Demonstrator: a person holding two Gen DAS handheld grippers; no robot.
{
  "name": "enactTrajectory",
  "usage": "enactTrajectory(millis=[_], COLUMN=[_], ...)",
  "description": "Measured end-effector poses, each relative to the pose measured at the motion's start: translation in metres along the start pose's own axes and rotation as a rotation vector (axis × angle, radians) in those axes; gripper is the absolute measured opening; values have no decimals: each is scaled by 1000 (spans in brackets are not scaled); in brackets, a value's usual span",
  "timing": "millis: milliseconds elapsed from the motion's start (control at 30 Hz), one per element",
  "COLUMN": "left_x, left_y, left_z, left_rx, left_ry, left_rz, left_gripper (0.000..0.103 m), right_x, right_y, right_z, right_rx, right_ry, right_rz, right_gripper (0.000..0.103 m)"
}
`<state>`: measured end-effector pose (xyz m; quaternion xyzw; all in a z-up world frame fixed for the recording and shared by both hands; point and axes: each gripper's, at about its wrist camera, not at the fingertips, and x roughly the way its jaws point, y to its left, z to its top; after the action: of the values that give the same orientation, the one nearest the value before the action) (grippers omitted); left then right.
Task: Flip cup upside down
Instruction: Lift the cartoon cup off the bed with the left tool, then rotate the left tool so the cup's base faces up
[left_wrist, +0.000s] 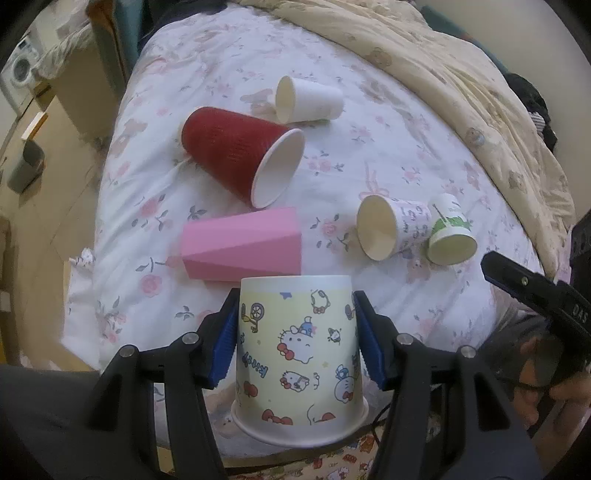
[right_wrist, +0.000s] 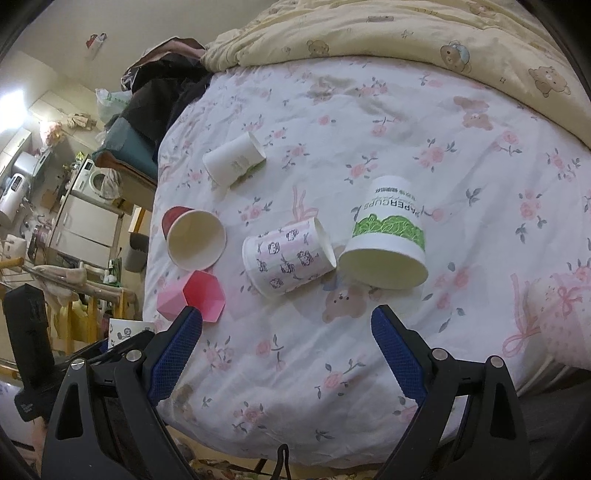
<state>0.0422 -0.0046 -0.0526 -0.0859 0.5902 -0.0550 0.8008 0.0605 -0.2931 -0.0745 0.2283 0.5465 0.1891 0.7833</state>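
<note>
My left gripper (left_wrist: 295, 299) is shut on a yellow Hello Kitty paper cup (left_wrist: 297, 354), held upside down with its rim toward the camera, above the near edge of the bed. My right gripper (right_wrist: 286, 317) is open and empty over the floral sheet, just short of a pink-striped Kitty cup (right_wrist: 288, 254) and a green-printed paper cup (right_wrist: 388, 236), both on their sides. The right gripper's finger shows in the left wrist view (left_wrist: 524, 284).
On the sheet (left_wrist: 369, 155) lie a red cup (left_wrist: 236, 162), a pink faceted cup (left_wrist: 243, 243), a white cup (left_wrist: 306, 99), the striped cup (left_wrist: 391, 227) and green cup (left_wrist: 450, 232). A beige quilt (left_wrist: 443, 55) is bunched at the far side. Furniture stands left of the bed.
</note>
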Motion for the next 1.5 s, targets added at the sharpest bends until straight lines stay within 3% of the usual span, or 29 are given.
enactTrajectory(millis=[100, 700, 1033, 1233, 1367, 1500], left_x=[1, 4, 8, 10, 7, 3], left_y=[5, -6, -2, -7, -11, -11], left_z=[3, 5, 7, 7, 7, 8], left_rx=[-35, -8, -48, -37, -24, -18], left_ry=[6, -6, -3, 6, -3, -15], left_rz=[-31, -67, -117, -141, -160, -174], left_gripper=[54, 54, 54, 54, 54, 54], right_x=[5, 10, 35, 51, 55, 62], right_y=[2, 5, 24, 40, 42, 39], right_z=[-1, -4, -23, -34, -35, -38], right_rx=[-3, -10, -60, -70, -61, -50], right_ry=[10, 16, 173, 274, 292, 316], right_rz=[-8, -1, 137, 277, 293, 254], right_gripper=[95, 95, 95, 95, 95, 95])
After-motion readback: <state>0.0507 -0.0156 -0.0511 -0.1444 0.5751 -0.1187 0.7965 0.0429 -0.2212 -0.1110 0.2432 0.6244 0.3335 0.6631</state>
